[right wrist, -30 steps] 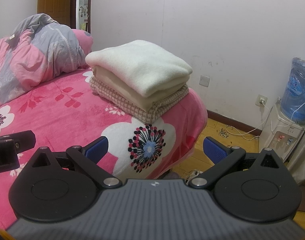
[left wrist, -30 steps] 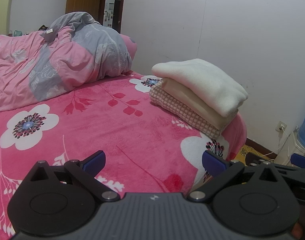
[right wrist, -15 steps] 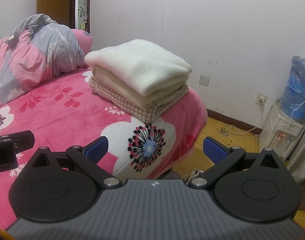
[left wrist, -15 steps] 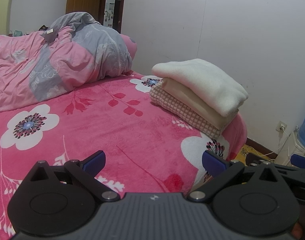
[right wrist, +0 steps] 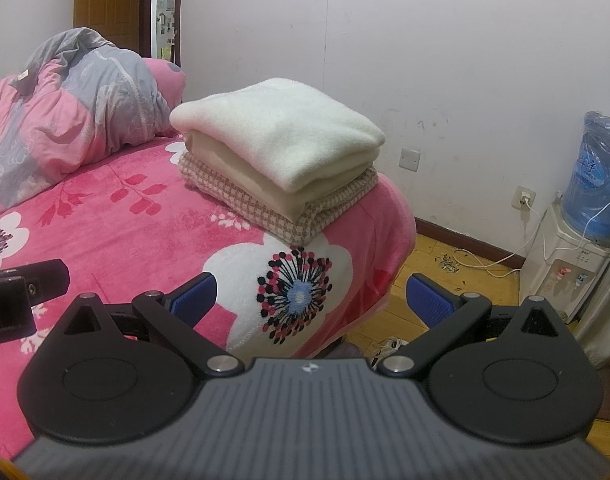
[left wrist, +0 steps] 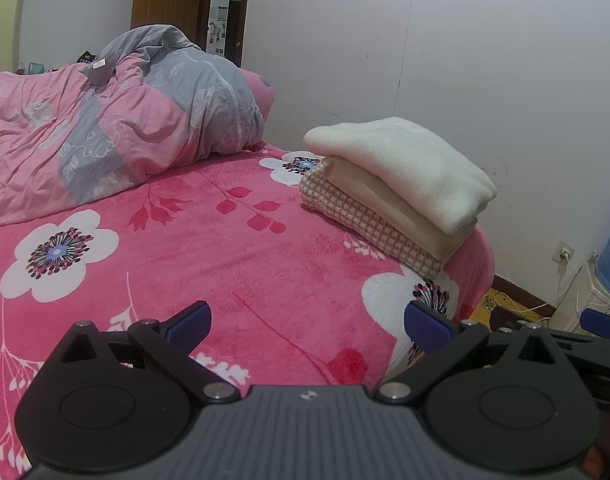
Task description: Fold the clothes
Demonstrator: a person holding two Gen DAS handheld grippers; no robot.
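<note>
Three folded garments sit stacked (right wrist: 277, 172) at the bed's (left wrist: 225, 256) far corner, seemingly finished, so my left gripper (left wrist: 305, 322) and right gripper (right wrist: 311, 300) hover before it, both wide open, empty.

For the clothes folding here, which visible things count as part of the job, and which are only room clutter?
Part of the job:
- cream top garment
- beige middle garment
- checked bottom garment, all stacked folded near the bed corner
- left tool, open, empty
- right tool, open, empty

Just lying about:
- crumpled duvet
- floral bedspread
- water dispenser
- wall socket
</note>
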